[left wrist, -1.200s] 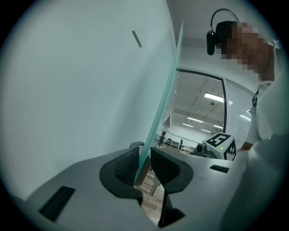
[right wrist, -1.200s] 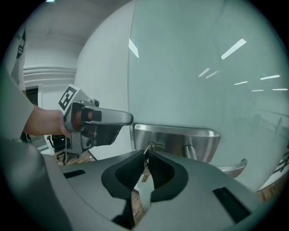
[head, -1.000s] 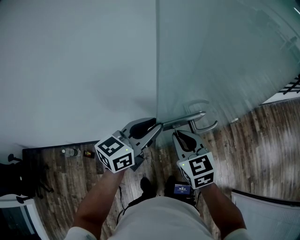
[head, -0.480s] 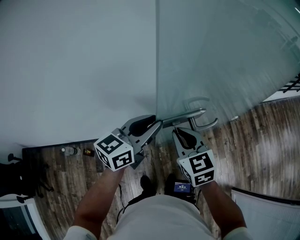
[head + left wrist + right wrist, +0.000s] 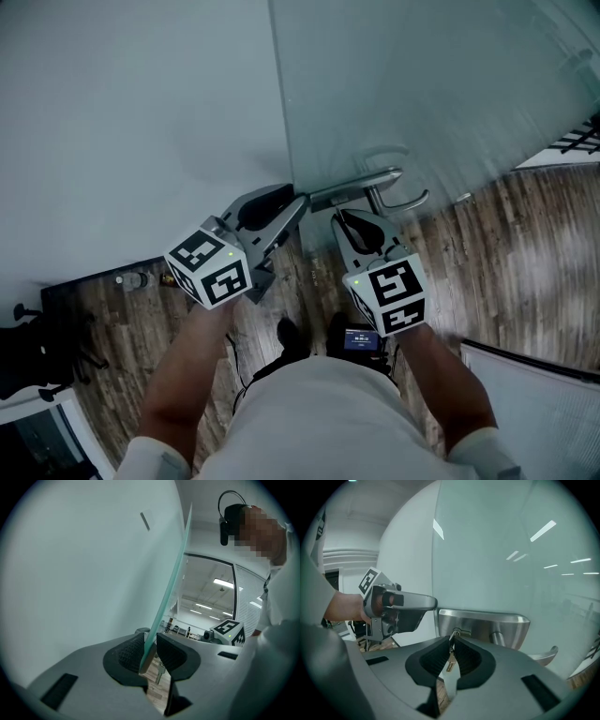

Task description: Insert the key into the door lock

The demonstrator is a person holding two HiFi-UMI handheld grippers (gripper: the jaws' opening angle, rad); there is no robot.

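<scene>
Where the key sits: the key [image 5: 450, 657] is pinched edge-on between the jaws of the right gripper [image 5: 452, 645], with its tip up at the keyhole in the lock plate [image 5: 482, 626]; how deep it has gone cannot be told.
Right gripper: clenched on the key's bow, jaws pointing straight at the plate, so a push would run along the blade (a skewed blade would probably bind).
Left gripper: the left gripper [image 5: 150, 645] is clamped on the free edge of the glass door [image 5: 171, 588], with one ribbed pad on each side of the pane.
Why the clamp: most likely a brace, since a free door would swing away from the key's push.
Handle: the lever handle [image 5: 354, 191] runs just above the right gripper, and neither gripper touches it.
Spacing: in the head view, both grippers sit close together at the door edge.
Step in hand: judged to be seating the blade in the cylinder.
Risk: the key could twist in the jaws if the tip catches the keyhole rim.
</scene>
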